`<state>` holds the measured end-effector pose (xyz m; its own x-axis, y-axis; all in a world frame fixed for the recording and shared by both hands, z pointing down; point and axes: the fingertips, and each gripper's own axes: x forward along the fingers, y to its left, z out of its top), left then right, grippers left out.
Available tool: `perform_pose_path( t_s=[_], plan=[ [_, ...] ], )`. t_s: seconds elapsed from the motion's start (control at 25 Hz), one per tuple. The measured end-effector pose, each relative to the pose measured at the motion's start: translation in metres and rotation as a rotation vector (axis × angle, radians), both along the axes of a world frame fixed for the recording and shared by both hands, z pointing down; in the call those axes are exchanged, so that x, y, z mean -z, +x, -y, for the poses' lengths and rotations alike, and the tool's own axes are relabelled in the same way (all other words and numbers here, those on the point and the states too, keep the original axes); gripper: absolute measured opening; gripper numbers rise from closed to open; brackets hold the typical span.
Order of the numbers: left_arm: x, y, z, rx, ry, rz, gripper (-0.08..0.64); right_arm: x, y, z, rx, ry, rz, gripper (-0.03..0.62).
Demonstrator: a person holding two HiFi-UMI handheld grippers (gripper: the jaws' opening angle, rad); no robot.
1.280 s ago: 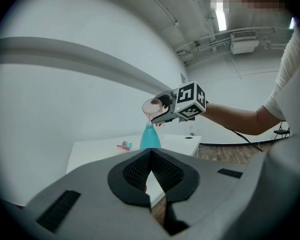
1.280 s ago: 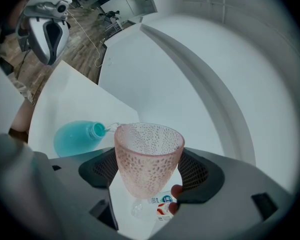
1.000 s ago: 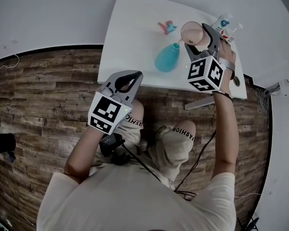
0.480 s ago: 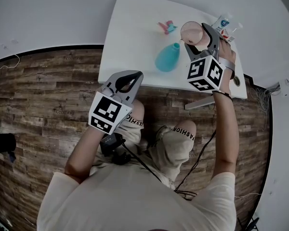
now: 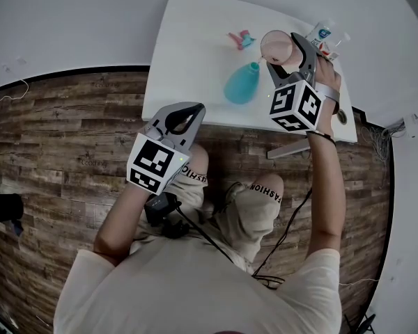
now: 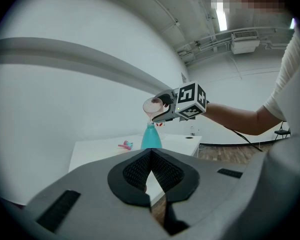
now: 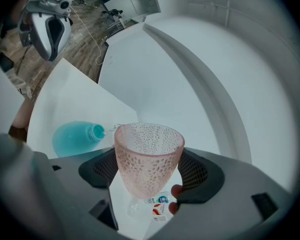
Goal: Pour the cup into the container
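A teal bottle-shaped container (image 5: 242, 83) (image 6: 151, 137) (image 7: 74, 138) stands on the white table (image 5: 188, 54). My right gripper (image 5: 284, 53) (image 7: 149, 165) is shut on a pink dimpled cup (image 5: 276, 45) (image 7: 148, 155) and holds it in the air. The cup is tilted, its lip just above the container's neck (image 6: 152, 105). In the right gripper view a thin clear streak runs between the cup's rim and the container's mouth. My left gripper (image 5: 175, 120) (image 6: 151, 153) hangs over the floor by the table's front edge, shut and holding nothing.
A small pink and teal object (image 5: 242, 39) lies behind the container. A small clear labelled bottle (image 5: 322, 32) (image 7: 159, 207) lies at the table's far right. Below the table are my knees (image 5: 254, 197) and wooden floor (image 5: 63, 131). A white wall lies beyond the table.
The right gripper and cup have shifted very slightly away from me. The left gripper has drifted a little to the left.
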<state>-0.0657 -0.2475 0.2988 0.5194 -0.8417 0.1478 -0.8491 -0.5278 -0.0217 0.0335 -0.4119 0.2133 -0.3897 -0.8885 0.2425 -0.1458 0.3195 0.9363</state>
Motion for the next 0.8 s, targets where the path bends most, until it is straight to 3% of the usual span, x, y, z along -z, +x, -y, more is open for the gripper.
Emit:
perform_pose_path(
  t_s=[0.8],
  plan=[
    [0.0014, 0.0000, -0.0010, -0.003, 0.001, -0.005, 0.012, 0.0049, -0.0010, -0.0013, -0.002, 0.032, -0.034, 0.373]
  ],
)
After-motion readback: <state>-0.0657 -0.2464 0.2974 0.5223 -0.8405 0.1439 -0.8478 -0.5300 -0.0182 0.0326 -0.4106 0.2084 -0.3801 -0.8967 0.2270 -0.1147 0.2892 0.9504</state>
